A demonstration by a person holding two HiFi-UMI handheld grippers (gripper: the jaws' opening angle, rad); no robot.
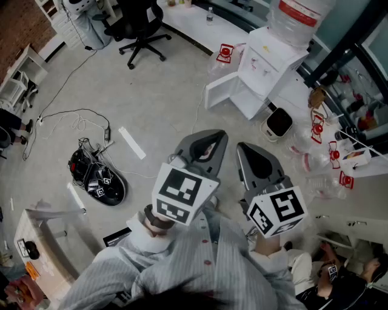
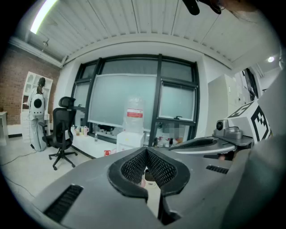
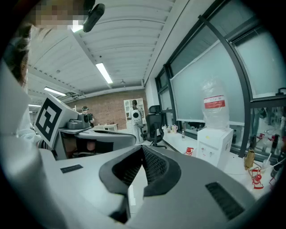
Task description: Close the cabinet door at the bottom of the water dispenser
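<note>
Water dispenser [image 1: 267, 57]: one, white, standing at the far right edge of the floor [image 1: 151, 97], with one bottle [image 1: 297, 15] on top
Cabinet door [image 1: 221, 89]: one, at the dispenser's foot, swung wide open to the left
Left gripper [image 2: 146, 150]: one of two, fingers together, nothing between them, well apart from the door
Right gripper [image 3: 142, 148]: second of two, just beside the left, fingers together, nothing between them
Office chair [image 1: 140, 27]: one, black, at the floor's far edge, left of the dispenser
</note>
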